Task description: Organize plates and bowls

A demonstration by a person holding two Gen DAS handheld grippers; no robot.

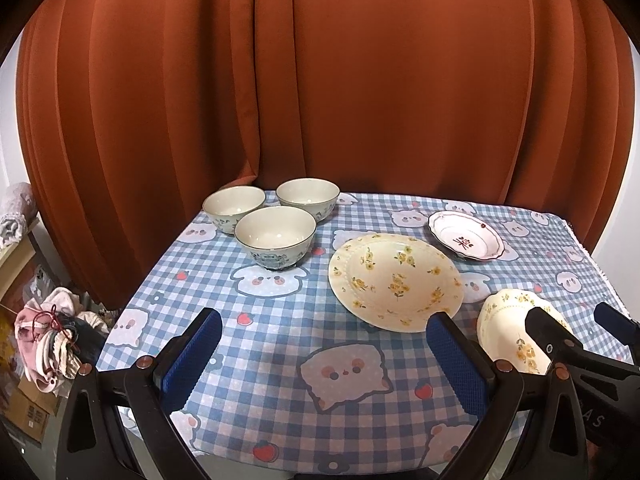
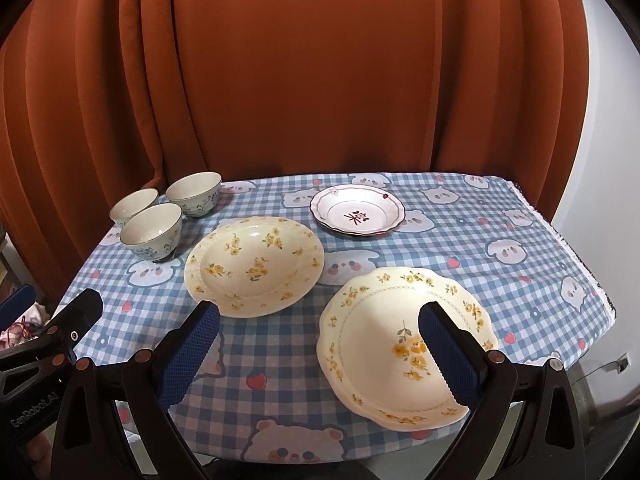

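Three pale green bowls (image 1: 275,236) (image 2: 151,230) stand close together at the table's far left. A cream plate with yellow flowers (image 1: 394,280) (image 2: 254,266) lies in the middle. A second cream flowered plate (image 2: 400,344) (image 1: 508,320) lies near the front right. A small pink-rimmed plate with a red character (image 1: 466,238) (image 2: 357,214) lies at the back right. My left gripper (image 1: 322,346) is open and empty above the front of the table. My right gripper (image 2: 318,340) is open and empty, its right finger over the near flowered plate.
The table wears a blue checked cloth with bear prints (image 1: 340,372) (image 2: 480,248). An orange curtain (image 1: 320,80) hangs right behind it. Clothes and boxes (image 1: 52,340) lie on the floor to the left. The table's right edge (image 2: 592,272) drops off beside a white wall.
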